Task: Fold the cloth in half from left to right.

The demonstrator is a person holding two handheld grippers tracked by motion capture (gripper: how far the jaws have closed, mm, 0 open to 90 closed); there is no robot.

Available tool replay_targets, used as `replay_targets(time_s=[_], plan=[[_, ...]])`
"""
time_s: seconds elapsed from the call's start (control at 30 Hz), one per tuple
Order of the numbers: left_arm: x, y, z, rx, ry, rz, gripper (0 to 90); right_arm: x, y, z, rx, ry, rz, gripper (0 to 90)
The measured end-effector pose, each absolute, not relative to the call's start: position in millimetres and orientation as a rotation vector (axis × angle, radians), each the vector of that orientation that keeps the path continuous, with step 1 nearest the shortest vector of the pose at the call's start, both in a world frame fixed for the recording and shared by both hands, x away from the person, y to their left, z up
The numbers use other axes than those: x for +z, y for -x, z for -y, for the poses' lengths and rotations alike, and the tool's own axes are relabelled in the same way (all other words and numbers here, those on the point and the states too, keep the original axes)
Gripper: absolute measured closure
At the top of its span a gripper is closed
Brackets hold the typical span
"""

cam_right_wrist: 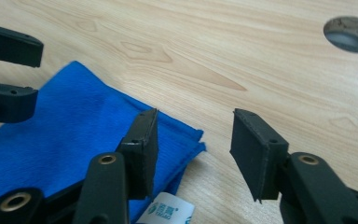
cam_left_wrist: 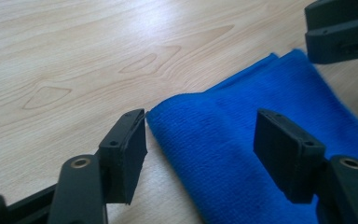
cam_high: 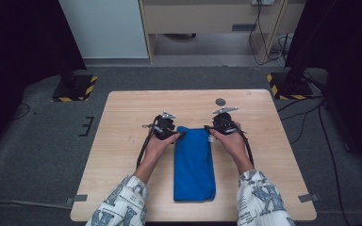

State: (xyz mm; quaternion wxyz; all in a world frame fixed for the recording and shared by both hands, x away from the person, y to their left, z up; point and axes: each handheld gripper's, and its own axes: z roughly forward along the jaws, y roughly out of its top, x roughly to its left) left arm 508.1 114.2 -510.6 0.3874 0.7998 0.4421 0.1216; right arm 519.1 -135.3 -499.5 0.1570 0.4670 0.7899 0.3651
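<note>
The folded blue cloth (cam_high: 194, 162) lies mid-counter (cam_high: 122, 113). The left claw (cam_left_wrist: 200, 144) and right claw (cam_right_wrist: 193, 149), both parted and empty, straddle its far corners; next, pinch each.

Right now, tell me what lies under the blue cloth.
The folded blue cloth lies flat on the wooden table. Bare wood shows around it; whatever sits beneath its layers is covered.

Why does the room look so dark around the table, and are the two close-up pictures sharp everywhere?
High view: the table is lit while the floor and corners fall into shadow; the picture is soft and grainy. Left gripper view: the blue cloth looks crisp near the jaws and blurs toward the right edge. Right gripper view: wood grain sharp, the hole in the tabletop slightly soft; no harsh glare.
</note>
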Motion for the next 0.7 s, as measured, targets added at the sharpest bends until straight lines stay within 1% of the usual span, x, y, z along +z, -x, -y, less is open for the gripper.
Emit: replay_targets(time_s=[0.1, 0.33, 0.47, 0.53, 0.6, 0.7], plan=[[-516.1, -511.8, -113.5, 0.314, -2.038, -1.142, 37.5, -505.9, -521.4, 134.0, 1.029, -1.348, -2.277, 54.8], [-526.6, -517.0, -118.2, 0.326, -2.071, -1.183, 42.8, -518.5, -528.4, 130.2, 1.013, -1.366, -2.301, 54.1], [-527.4, -516.5, -120.0, 0.348, -2.071, -1.171, 47.3, -522.7, -531.6, 128.3, 1.006, -1.378, -2.303, 54.4], [-527.8, -516.0, -119.7, 0.354, -2.073, -1.162, 50.8, -525.7, -532.7, 126.8, 0.999, -1.378, -2.315, 55.5], [-528.4, -515.0, -120.0, 0.343, -2.067, -1.149, 58.3, -527.0, -532.7, 124.7, 1.014, -1.366, -2.311, 57.6], [-529.6, -513.8, -120.4, 0.31, -2.047, -1.143, 66.5, -527.4, -532.7, 122.0, 1.027, -1.356, -2.318, 66.7]])
